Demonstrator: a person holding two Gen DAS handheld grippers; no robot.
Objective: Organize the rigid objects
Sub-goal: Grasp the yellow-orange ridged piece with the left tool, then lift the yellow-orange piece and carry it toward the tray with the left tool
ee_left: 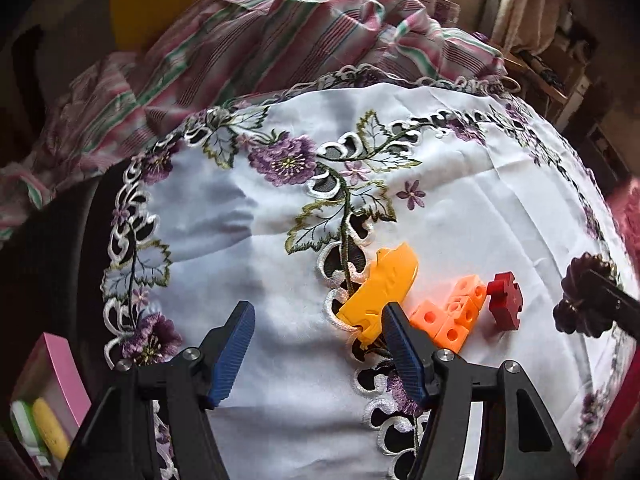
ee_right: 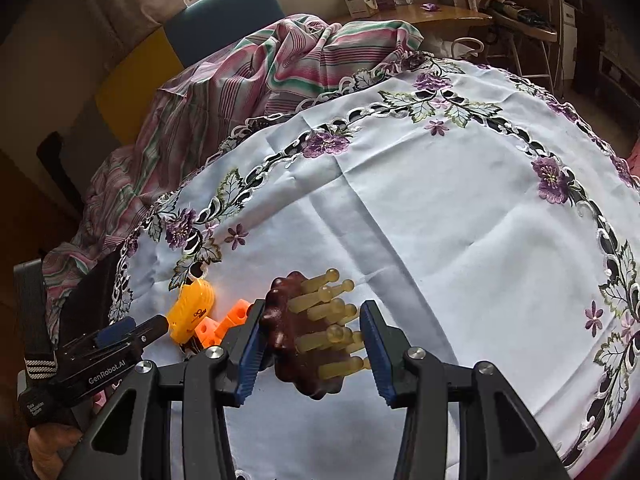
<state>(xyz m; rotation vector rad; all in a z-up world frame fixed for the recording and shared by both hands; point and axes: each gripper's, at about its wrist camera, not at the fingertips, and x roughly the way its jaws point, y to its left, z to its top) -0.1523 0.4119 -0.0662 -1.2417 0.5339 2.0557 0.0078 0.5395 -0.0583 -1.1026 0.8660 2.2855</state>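
Left tool (ee_left: 316,322): jaws stand moderately apart with nothing between the blue pads. It hangs over the white embroidered cloth (ee_left: 460,208) that covers the surface. Its right-hand finger (ee_left: 402,350) overlaps the near end of the yellow plastic toy (ee_left: 382,290) in the left wrist view; whether it touches the toy cannot be told from this angle.

Right tool (ee_right: 310,330): jaws at a narrow-to-middling gap, holding a dark brown massage brush (ee_right: 298,344). The brush's scalloped body lies against the left pad; its pale yellow pegs (ee_right: 332,312) point toward the right pad. The lowest pegs appear to reach that pad, though the contact is not clear. The brush is raised above the cloth, tilted, and shows at the far right edge of the left wrist view as well.

Task items on the cloth:
- Yellow plastic toy, lying flat on a cut-out leaf border, just left of the blocks.
- Cluster of orange cubes with round holes (ee_left: 452,316), touching one another, just beside the toy.
- Dark red puzzle-shaped block (ee_left: 506,300), just right of the orange cubes, standing on edge.

Surroundings: a striped pink and green fabric (ee_left: 248,44) is heaped beyond the far edge of the cloth. A pink box (ee_left: 60,376) with a yellow and a white item inside sits at the lower left, off the cloth.
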